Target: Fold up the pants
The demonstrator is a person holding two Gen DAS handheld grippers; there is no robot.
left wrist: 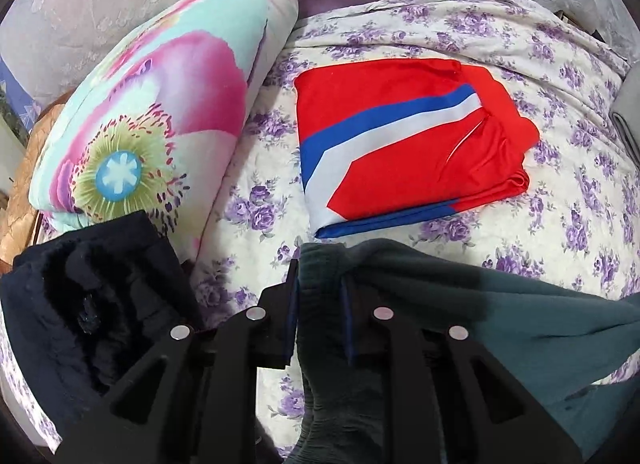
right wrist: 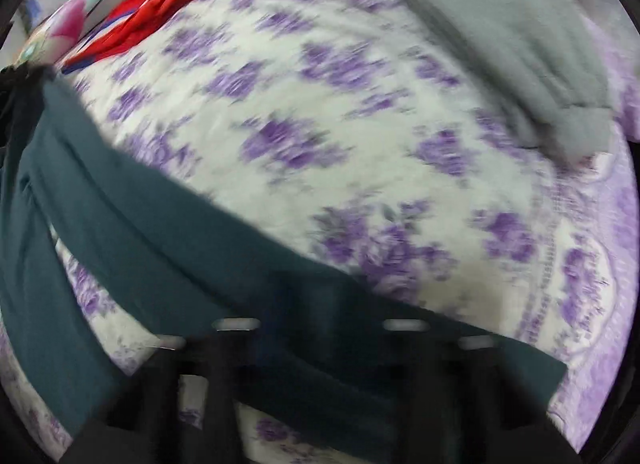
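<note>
**Teal pants stretched between two grippers over the floral bedspread**

Purple-flowered bedding (left wrist: pixel 400 24) fills the scene, and strung across its near edge are the dark teal pants (right wrist: pixel 132 200), the piece being folded right now. They sag in a soft band from one gripper to the other, so call them light, limp and knit: no stiffness, likely a little stretch, nothing fragile. They will drape wherever they are let go, so the sound hold looks to be the ends, the ribbed band at one side and the far end at the other, keeping the cloth taut while it is laid down.

Left gripper (left wrist: pixel 320 288) has its tongs closed on a bunched, ribbed section of the teal fabric, cloth squeezed between them and trailing off rightward. Right gripper (right wrist: pixel 320 328) is smeared with motion blur; teal cloth covers the fingertips, so a hold looks likely, but I cannot tell how its tongs stand.

In looks, the pants are a flat, deep blue-green, matte, with long soft creases and no visible print.

Moving outward: a red garment with blue and white stripes (left wrist: pixel 408 132) lies folded further up the bed, a dark navy fleecy garment (left wrist: pixel 80 304) sits heaped just left of the left gripper, a big flower-print pillow (left wrist: pixel 152 112) leans behind it, and a folded grey piece (right wrist: pixel 508 44) rests well apart on the right.
</note>
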